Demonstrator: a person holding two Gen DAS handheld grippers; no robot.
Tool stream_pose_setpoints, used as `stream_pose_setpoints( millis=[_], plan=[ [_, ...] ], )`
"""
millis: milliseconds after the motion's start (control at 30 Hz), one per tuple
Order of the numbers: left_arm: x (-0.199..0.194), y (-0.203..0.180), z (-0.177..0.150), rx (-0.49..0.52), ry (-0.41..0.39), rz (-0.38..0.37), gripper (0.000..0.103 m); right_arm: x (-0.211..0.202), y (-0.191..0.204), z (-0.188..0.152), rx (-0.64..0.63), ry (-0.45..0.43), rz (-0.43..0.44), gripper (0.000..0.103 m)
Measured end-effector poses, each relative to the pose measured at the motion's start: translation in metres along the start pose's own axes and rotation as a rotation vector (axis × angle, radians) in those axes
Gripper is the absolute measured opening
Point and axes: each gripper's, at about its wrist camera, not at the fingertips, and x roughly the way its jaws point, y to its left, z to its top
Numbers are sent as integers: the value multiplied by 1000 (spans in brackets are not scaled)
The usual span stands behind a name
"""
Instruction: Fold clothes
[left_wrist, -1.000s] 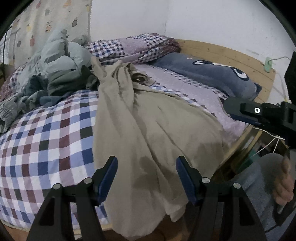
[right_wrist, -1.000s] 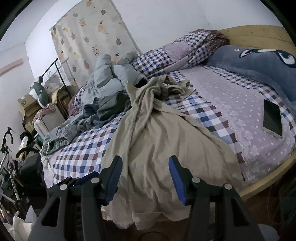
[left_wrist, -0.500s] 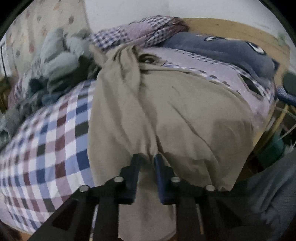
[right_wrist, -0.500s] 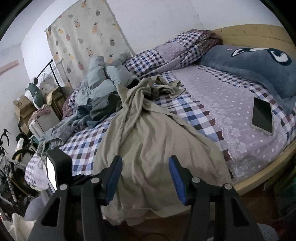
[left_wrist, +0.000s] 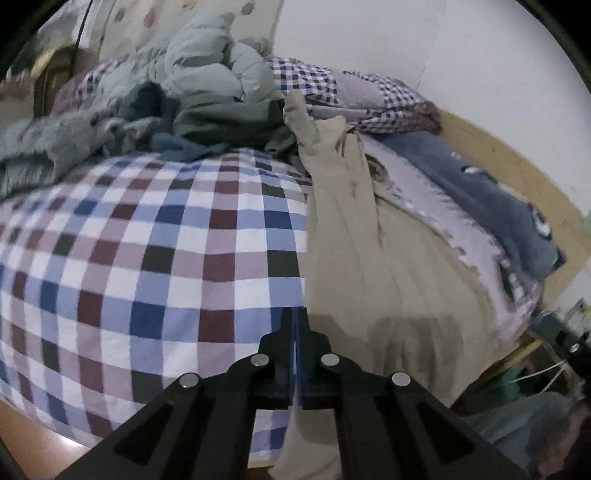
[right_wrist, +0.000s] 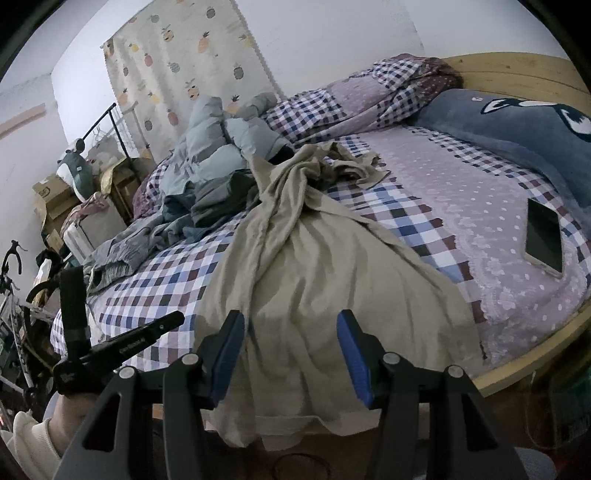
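While draped over the bed's (right_wrist: 524, 373) near edge, beige garment (right_wrist: 314, 273) pinched at its left border by left hand-held gripper (left_wrist: 295, 321) — right hand-held gripper (right_wrist: 291, 350) spread wide, empty, above its hem.

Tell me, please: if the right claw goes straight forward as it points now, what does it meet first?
Most likely the beige garment: it lies directly ahead between the open fingers of the right claw, draped over the bed edge. How far ahead is unclear.

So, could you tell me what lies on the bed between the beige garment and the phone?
In the right wrist view, only bedding lies between the beige garment and the phone: a strip of checked sheet, then the pale dotted cover.
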Motion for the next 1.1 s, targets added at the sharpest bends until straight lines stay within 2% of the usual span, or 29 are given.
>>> stream_pose_setpoints(
  millis=[67, 200, 367, 467, 533, 600, 633, 733, 1100],
  plan=[
    [-3, -3, 0, 23, -14, -9, 0, 4, 5, 0, -11, 5, 7, 56],
    [-8, -19, -1, 76, -35, -89, 0, 10, 14, -3, -42, 23, 3, 56],
    [-2, -52, -7, 210, -10, -138, 5, 13, 18, -6, -61, 35, -9, 56],
    [3, -69, -12, 275, -1, -118, 18, 10, 14, -6, -58, 33, -16, 56],
    [8, -77, -14, 295, 5, -101, 40, 8, 10, -6, -54, 32, -25, 56],
    [12, -80, -15, 299, 6, -89, 51, 5, 5, -7, -48, 30, -34, 56],
    [13, -82, -15, 299, 5, -88, 53, 4, 3, -7, -43, 29, -38, 56],
    [19, -88, -16, 300, 13, -79, 53, 0, -5, -7, -24, 24, -46, 56],
    [45, -92, -21, 318, 71, 36, 53, -11, -18, -7, -4, 13, -60, 56]
  ],
)
